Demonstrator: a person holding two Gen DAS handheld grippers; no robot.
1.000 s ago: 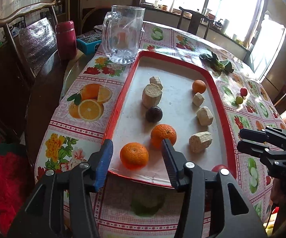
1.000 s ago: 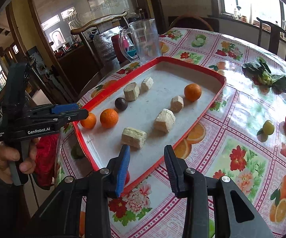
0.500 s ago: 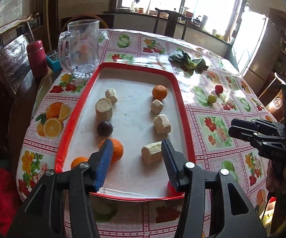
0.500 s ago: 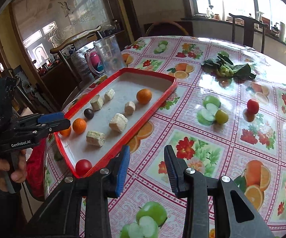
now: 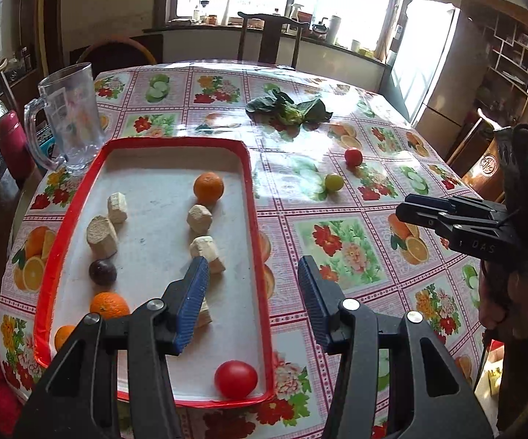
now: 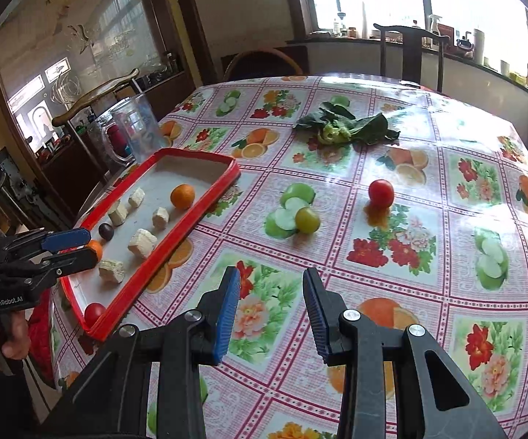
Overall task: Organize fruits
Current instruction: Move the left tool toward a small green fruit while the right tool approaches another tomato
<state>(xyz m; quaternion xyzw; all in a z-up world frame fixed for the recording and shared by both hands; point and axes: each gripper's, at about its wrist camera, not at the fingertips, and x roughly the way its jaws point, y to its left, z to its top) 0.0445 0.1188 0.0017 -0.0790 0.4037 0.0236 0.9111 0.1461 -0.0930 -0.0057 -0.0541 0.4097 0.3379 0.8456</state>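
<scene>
Both grippers have swung away from the near end of the red tray (image 5: 256, 241) toward the open tablecloth on the right, and that shift tells me the person is done with the oranges for now and is going after the loose fruit. The right gripper (image 6: 271, 311) hangs released, jaws apart and empty, now aimed at the green fruit (image 6: 307, 220) and the red fruit (image 6: 381, 192), which sit near each other on the cloth, well outside the tray. The left gripper (image 5: 253, 300) is also released and carries nothing, hovering above the tray's right rim. Inside the tray lie several oranges, a dark fruit (image 5: 103, 272), pale chunks and a red tomato (image 5: 235, 379) in the near corner. I judge those two strays are next.
</scene>
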